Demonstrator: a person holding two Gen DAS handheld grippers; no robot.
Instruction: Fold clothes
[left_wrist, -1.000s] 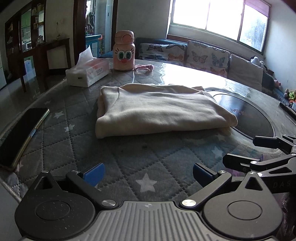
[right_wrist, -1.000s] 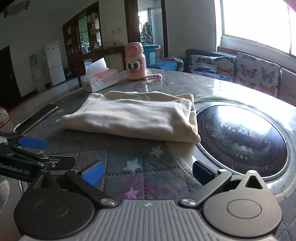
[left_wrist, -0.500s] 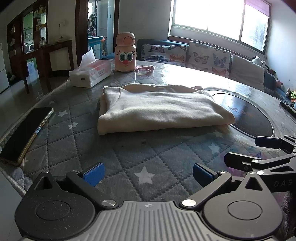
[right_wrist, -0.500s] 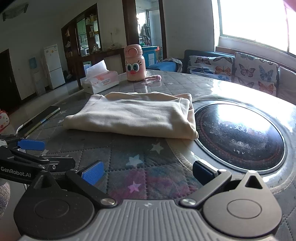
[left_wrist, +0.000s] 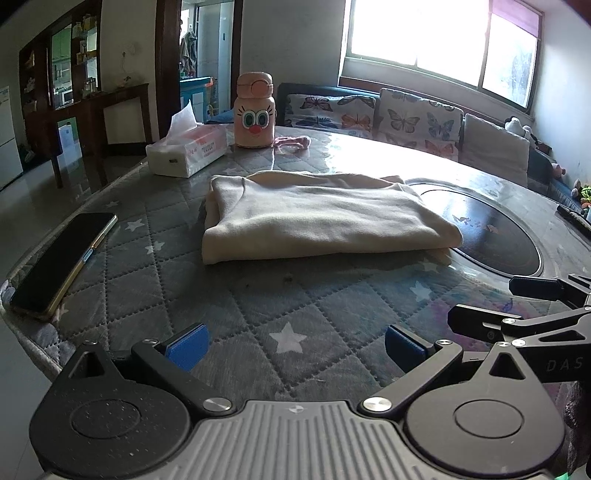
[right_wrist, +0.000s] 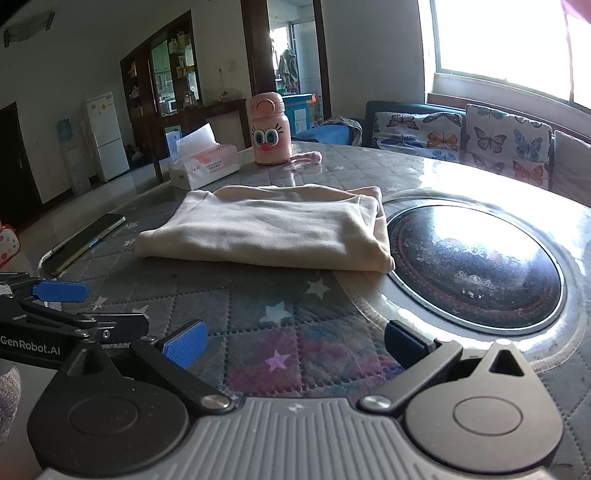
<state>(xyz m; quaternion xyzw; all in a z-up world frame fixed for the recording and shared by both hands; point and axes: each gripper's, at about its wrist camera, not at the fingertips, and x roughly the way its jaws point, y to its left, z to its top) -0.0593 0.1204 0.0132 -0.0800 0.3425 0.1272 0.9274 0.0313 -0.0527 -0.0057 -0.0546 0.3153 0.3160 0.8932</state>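
A cream garment (left_wrist: 317, 218) lies folded into a flat rectangle on the quilted grey table cover (left_wrist: 207, 295); the right wrist view shows the same garment (right_wrist: 269, 229) beside the dark round inset. My left gripper (left_wrist: 295, 347) hovers near the table's front edge, open, nothing between its blue pads, well short of the cloth. My right gripper (right_wrist: 295, 343) is likewise open and empty, back from the garment. Each gripper appears at the edge of the other's view.
A black phone (left_wrist: 62, 258) lies at the left table edge. A tissue box (left_wrist: 184, 151), a pink cartoon-face bottle (left_wrist: 255, 110) and a pink strap sit behind the garment. A dark round glass inset (right_wrist: 472, 266) fills the table's right side. Sofa cushions stand beyond.
Both grippers have drawn back and slightly up from the folded garment, which lies still. The jaws stay open throughout.
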